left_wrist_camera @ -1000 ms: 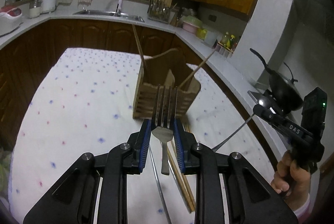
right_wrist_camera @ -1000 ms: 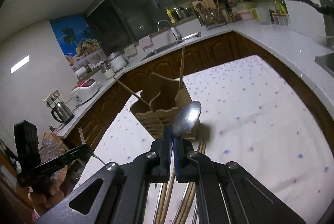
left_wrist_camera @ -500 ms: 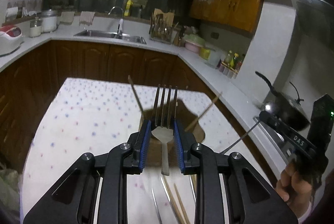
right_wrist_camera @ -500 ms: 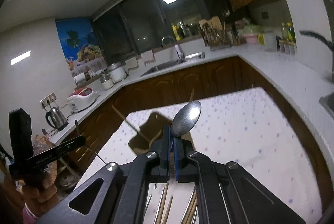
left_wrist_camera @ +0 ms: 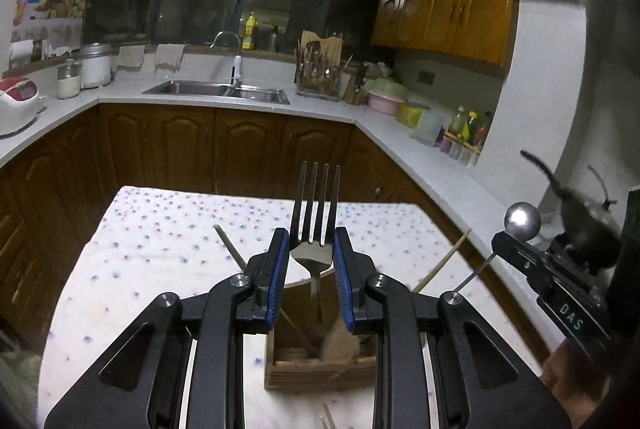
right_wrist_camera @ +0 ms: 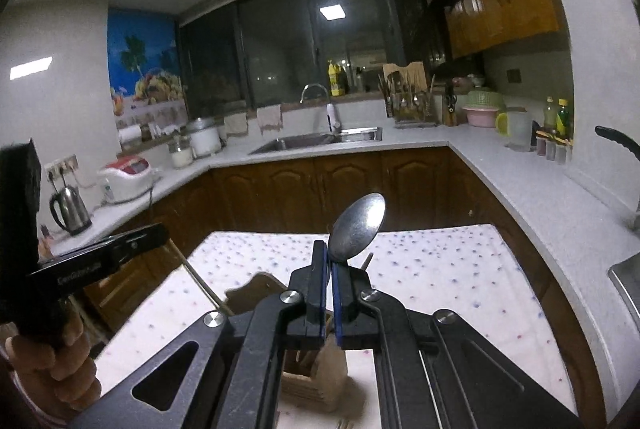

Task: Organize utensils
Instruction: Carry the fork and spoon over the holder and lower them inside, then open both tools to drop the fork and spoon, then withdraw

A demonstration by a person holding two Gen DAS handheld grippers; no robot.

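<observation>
The left wrist view shows the left gripper (left_wrist_camera: 311, 261) clamped on a steel fork (left_wrist_camera: 315, 225), four tines pointing up at mid-frame, above a slatted wooden holder (left_wrist_camera: 320, 369) at lower centre. Only the right wrist view shows the kettle (right_wrist_camera: 70, 209) at the left edge. There the right gripper (right_wrist_camera: 330, 271) pinches a dull metal spoon (right_wrist_camera: 358, 227), its oval bowl up. The holder stands on a dotted white cloth (left_wrist_camera: 160, 241); black gripper arms hide most of it.

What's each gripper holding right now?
Left gripper: shut on the silver metal fork, tines forward.
Right gripper: shut on the silver metal spoon.
</observation>
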